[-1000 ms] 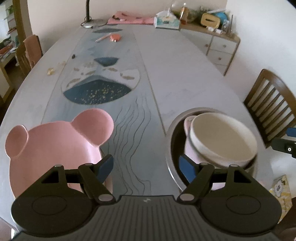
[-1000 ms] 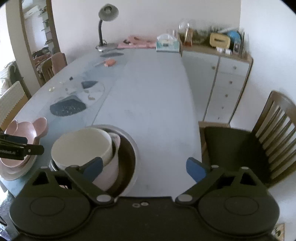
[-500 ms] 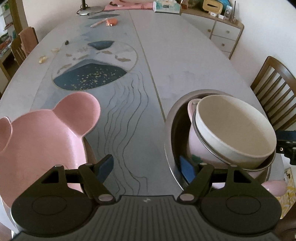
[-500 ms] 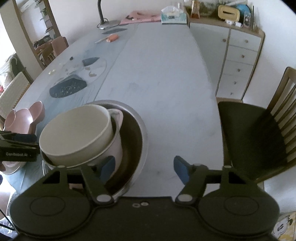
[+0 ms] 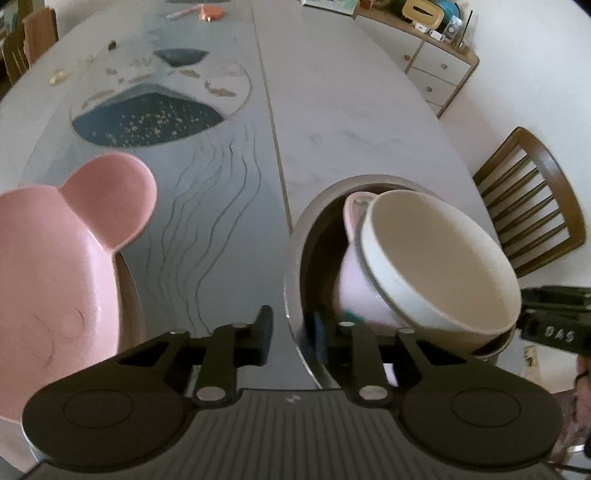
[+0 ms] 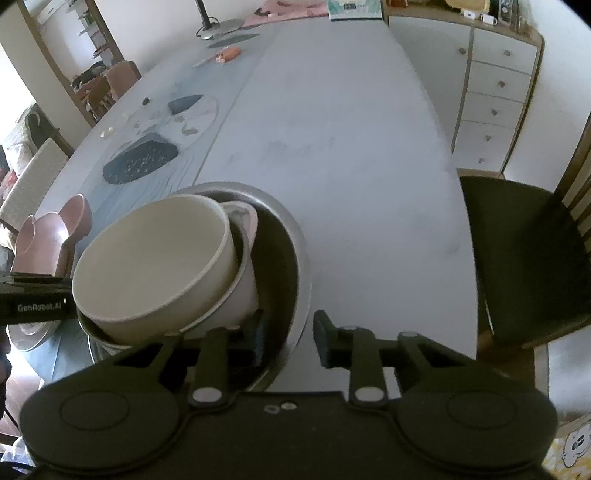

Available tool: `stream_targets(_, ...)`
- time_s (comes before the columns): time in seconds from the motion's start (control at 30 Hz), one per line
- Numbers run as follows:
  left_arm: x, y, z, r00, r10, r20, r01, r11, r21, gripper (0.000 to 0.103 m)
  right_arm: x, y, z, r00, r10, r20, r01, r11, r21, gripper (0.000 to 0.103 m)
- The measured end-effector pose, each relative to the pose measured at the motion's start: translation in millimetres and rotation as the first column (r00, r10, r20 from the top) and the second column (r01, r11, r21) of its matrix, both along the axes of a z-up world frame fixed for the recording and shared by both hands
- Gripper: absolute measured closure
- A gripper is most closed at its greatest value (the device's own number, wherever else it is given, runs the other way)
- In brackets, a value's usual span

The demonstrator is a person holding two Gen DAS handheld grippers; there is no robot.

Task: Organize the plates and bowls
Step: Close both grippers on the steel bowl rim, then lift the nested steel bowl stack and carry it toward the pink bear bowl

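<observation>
A large steel bowl (image 5: 295, 240) (image 6: 295, 236) sits at the table's near edge. It holds a pale pink cup (image 5: 354, 288) (image 6: 243, 218) with a cream bowl (image 5: 439, 258) (image 6: 155, 251) tilted on top. My left gripper (image 5: 291, 328) has narrowed over the steel bowl's left rim, one finger inside and one outside. My right gripper (image 6: 288, 334) has narrowed over the steel bowl's right rim the same way. A pink bear-eared plate (image 5: 55, 266) (image 6: 48, 232) lies to the left of the steel bowl.
A wooden chair (image 5: 532, 203) (image 6: 524, 258) stands at the table's right side. A white drawer cabinet (image 6: 495, 92) stands beyond it. A patterned runner (image 5: 155, 110), a lamp base (image 6: 218, 27) and small items lie on the far part of the table.
Both grippers moved down and in toward the steel bowl and their jaws narrowed over its opposite rims. The cream bowl now looks more tilted.
</observation>
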State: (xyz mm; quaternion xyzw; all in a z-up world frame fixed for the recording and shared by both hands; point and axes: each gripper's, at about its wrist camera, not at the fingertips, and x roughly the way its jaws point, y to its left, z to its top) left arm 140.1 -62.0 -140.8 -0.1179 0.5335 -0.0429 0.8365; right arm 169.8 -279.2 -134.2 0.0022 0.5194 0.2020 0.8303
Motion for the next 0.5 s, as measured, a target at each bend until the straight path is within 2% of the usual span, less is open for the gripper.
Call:
stream_targets(0.07, 1.5, -0.3, 0.0, 1.000, 0.000, -0.006, 0.000, 1.000, -0.011, 0.089, 0.0, 2.0, -1.9, 1.000, 0.004, -0.014, -0.003, 1.000, 0.007, 0.079)
stream_targets(0.2, 5.4, -0.8, 1.2, 1.000, -0.007, -0.006, 0.007, 1.000, -0.004, 0.090, 1.6, 3.2, -4.8, 1.000, -0.008, -0.027, 0.008, 1.000, 0.001, 0.083)
stream_targets(0.27, 6.7, 0.1, 1.2, 1.000, -0.004, -0.012, 0.004, 1.000, -0.009, 0.090, 4.9, 3.7, -6.5, 0.999, -0.021, -0.040, 0.021, 1.000, 0.000, 0.088)
stream_targets(0.5, 2.9, -3.1, 2.1, 1.000, -0.007, -0.009, 0.007, 1.000, 0.009, 0.091, 3.4, 5.6, -7.0, 0.998, -0.049, -0.041, 0.048, 0.999, -0.015, 0.089)
